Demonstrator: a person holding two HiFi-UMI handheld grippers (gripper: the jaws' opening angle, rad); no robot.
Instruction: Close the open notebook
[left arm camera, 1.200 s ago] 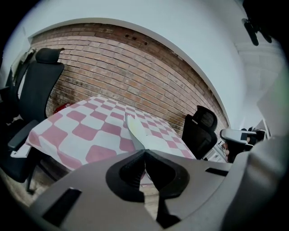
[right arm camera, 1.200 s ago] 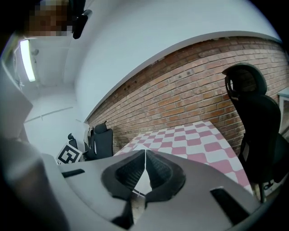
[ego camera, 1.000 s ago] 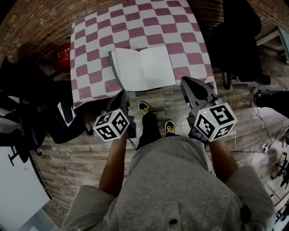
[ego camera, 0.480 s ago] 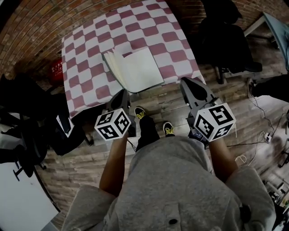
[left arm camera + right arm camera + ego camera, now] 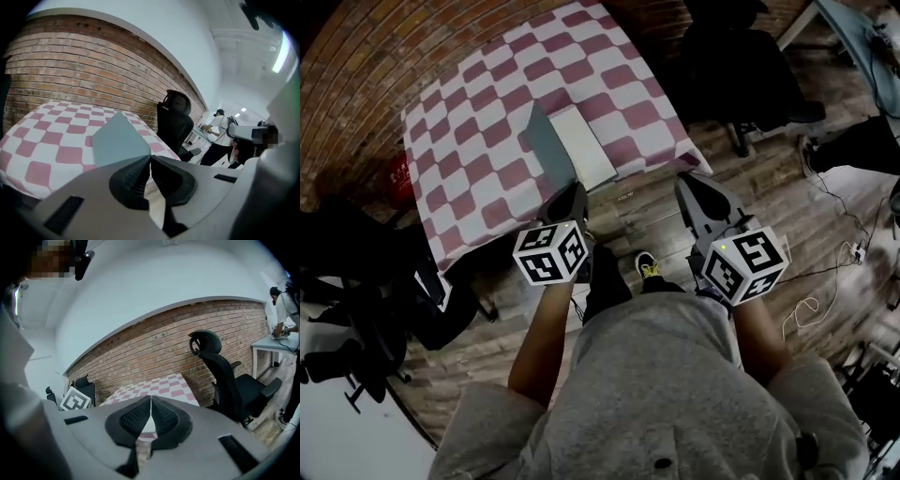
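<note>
Cloth in pink and white checks covers the table (image 5: 478,159), smooth and flat, with a rough red brick wall (image 5: 70,70) behind it and worn wooden planks on the floor (image 5: 642,202) below. On the cloth near the table's front edge lies the notebook (image 5: 572,145): its thin grey-green cover (image 5: 119,140) stands tilted up off the stack of plain white pages (image 5: 584,148), so the book is part way shut, not flat. The left gripper (image 5: 572,195), matt grey with ribbed black pads, has its jaws pressed together with nothing pinched between them; its tips sit just at the near edge of the notebook, the raised cover right behind them, though I cannot tell whether they touch it. The right gripper (image 5: 689,185) is likewise squeezed closed and empty, held over the floor just off the table's near corner, apart from the book, pointing toward the brick wall and a black mesh-backed office chair (image 5: 225,376). Both tools slope gently downward from bare forearms that reach out of loose grey sleeves, the left forearm (image 5: 539,337) angled in toward the notebook, the right forearm (image 5: 759,328) straighter, each gripper carrying its marker cube facing up
</note>
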